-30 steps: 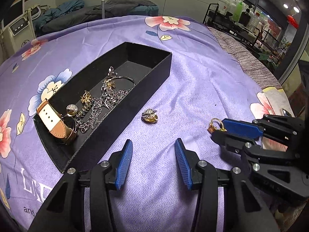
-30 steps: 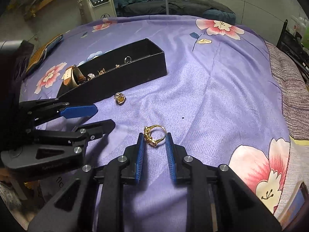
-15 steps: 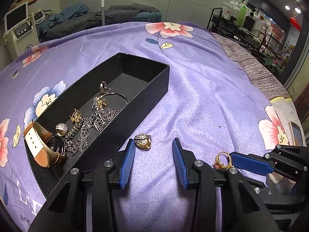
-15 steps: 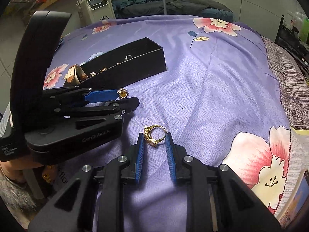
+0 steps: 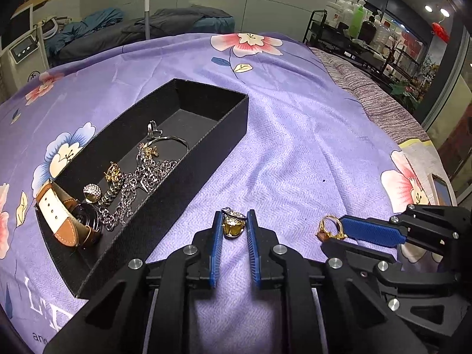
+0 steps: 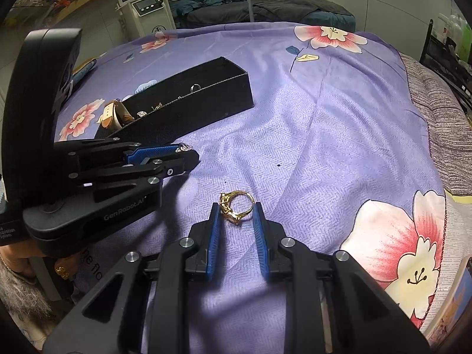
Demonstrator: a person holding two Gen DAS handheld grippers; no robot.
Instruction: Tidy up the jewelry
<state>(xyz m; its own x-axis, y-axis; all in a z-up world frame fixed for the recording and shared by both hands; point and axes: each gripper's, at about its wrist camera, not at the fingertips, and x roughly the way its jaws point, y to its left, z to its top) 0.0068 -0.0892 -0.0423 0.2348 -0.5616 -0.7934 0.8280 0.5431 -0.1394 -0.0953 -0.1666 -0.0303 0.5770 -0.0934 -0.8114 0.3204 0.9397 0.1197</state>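
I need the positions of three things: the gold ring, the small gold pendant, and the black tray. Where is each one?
gold ring (image 6: 237,207): right wrist view, on its band between the fingertips.
gold pendant (image 5: 233,226): left wrist view, on its gold body.
black tray (image 5: 188,177): left wrist view, on its near long wall.

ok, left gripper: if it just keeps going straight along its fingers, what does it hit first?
The left gripper already has the gold heart charm between its pads, so that comes first. Beyond it lies only bare purple cloth; the black tray sits off to its left. Depth is uncertain in the fisheye.
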